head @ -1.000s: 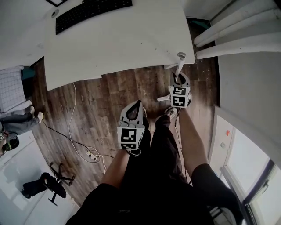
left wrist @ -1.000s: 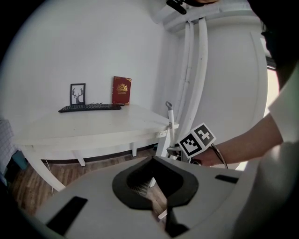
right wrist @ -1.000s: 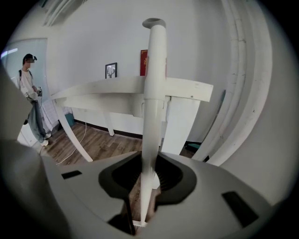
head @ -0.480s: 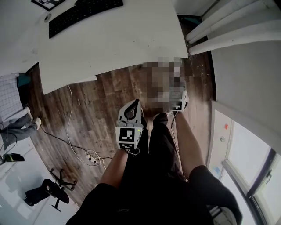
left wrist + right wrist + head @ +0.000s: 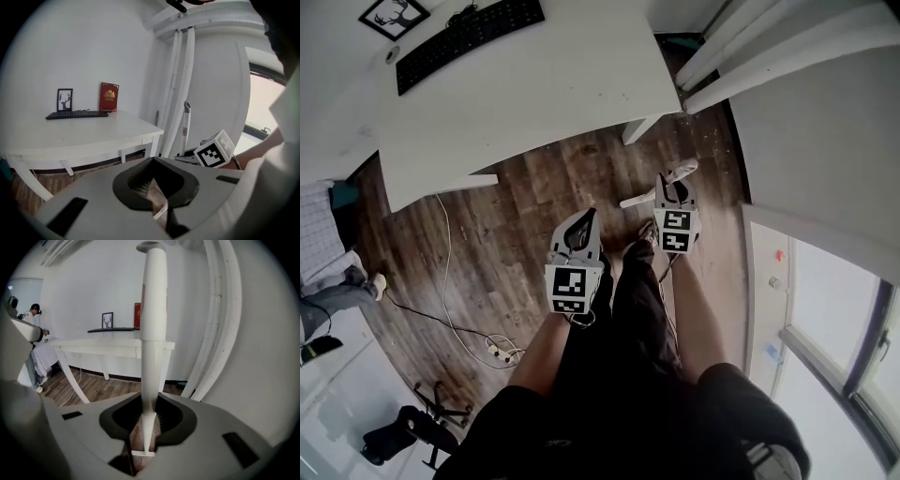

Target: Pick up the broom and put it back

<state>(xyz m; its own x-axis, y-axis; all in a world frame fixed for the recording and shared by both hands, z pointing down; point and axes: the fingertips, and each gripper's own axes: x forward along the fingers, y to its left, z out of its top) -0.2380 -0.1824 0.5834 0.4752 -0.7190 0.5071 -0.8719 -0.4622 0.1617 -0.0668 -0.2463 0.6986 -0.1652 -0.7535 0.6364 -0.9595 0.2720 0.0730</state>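
Off the desk's (image 5: 534, 94) right corner, the right gripper (image 5: 671, 193) - pinching the upright white broom (image 5: 681, 172) - has drawn clear of it. The left gripper (image 5: 584, 221) rides empty, fingers together. The carry is under way - replacing remains.

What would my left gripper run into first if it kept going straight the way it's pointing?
The left gripper would probably meet the brown wooden plank floor beneath the white desk; depth is unclear, so its corner leg could come first.

Keyboard (image 5: 469, 42) and frame (image 5: 394, 16) on desk (image 5: 544, 94)
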